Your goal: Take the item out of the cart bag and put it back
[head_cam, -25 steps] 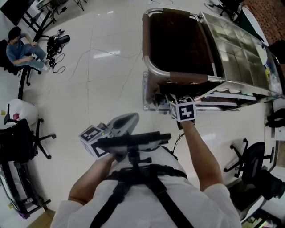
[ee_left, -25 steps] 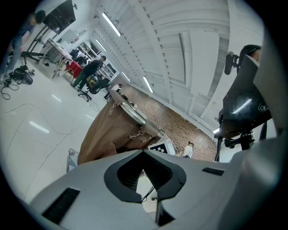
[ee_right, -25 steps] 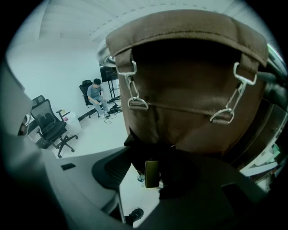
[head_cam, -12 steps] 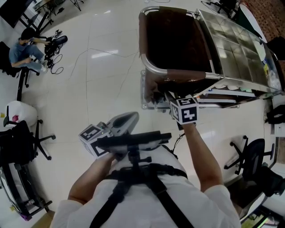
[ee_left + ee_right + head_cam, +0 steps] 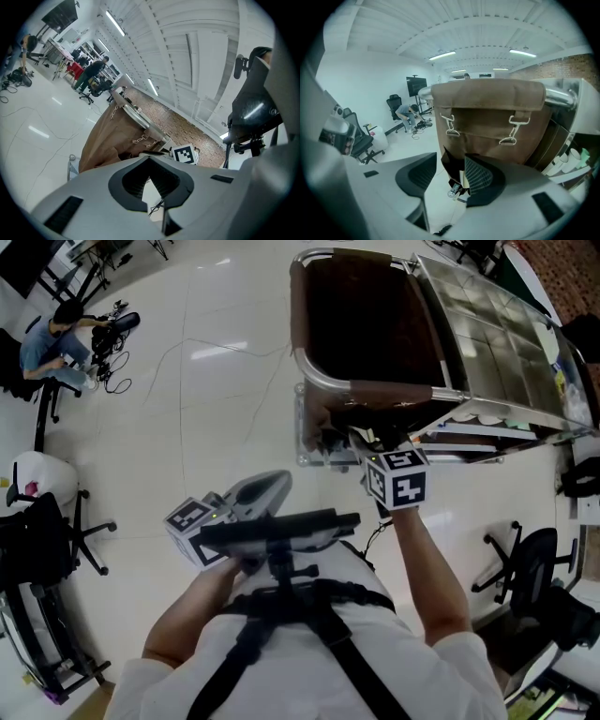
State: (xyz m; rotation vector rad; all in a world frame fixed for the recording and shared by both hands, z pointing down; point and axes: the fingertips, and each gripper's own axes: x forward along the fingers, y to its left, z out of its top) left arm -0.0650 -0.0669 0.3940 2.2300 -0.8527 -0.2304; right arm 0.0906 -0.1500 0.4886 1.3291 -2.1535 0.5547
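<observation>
The brown cart bag (image 5: pixel 375 324) hangs open on the trolley's metal frame (image 5: pixel 323 381); its front with two clips fills the right gripper view (image 5: pixel 487 122). My right gripper (image 5: pixel 354 441) is low against the bag's front, under the rim. Its jaws stand a little apart, closed on a thin dark item (image 5: pixel 451 168) that fills the gap at the right gripper (image 5: pixel 451 161). My left gripper (image 5: pixel 279 487) is held back near my chest, shut and empty; the left gripper (image 5: pixel 150 158) looks toward the bag (image 5: pixel 108 136).
The trolley's wire basket (image 5: pixel 497 324) lies to the right of the bag. Black office chairs stand at left (image 5: pixel 37 540) and right (image 5: pixel 534 577). A seated person (image 5: pixel 47 334) and floor cables (image 5: pixel 178 352) are far left.
My right gripper has drawn back slightly from the bag, toward me and to the right. The left gripper has stayed put.
</observation>
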